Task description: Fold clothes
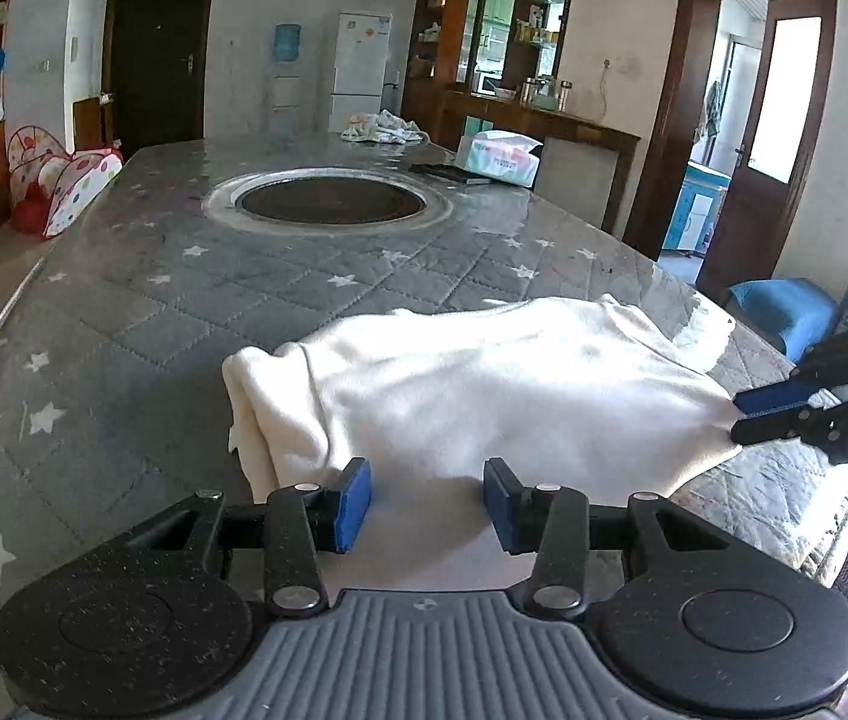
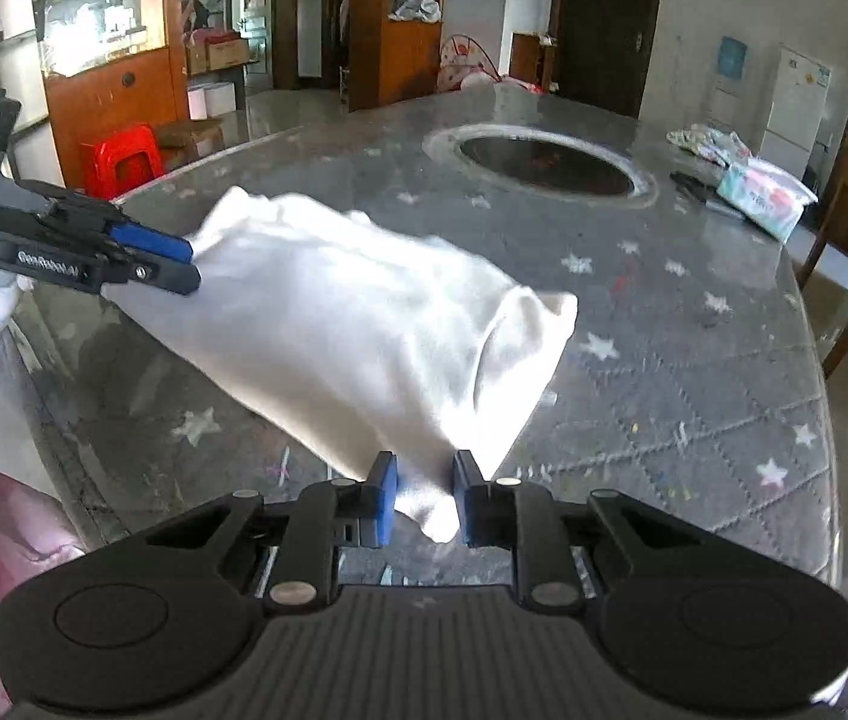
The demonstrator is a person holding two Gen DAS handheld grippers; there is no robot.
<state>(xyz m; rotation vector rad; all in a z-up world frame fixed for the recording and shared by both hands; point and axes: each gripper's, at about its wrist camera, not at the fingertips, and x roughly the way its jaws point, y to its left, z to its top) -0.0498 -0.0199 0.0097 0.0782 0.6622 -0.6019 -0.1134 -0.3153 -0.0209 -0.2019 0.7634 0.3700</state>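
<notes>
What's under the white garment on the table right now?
Around the white garment only the grey star-patterned table cover shows, so that likely lies beneath. Anything else under it is covered. The left gripper and right gripper hold its edges.

A white cloth (image 1: 484, 396), soft and partly folded, lies bunched on the grey starred table (image 1: 183, 300) near its edge, one end doubled over in thick layers.

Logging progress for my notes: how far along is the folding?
Done: the white cloth garment looks doubled over at one end. In hand: left gripper and right gripper both pinch its near edge, raised above the grey star-quilted table. Left: laying it flat and finishing the folds.
</notes>
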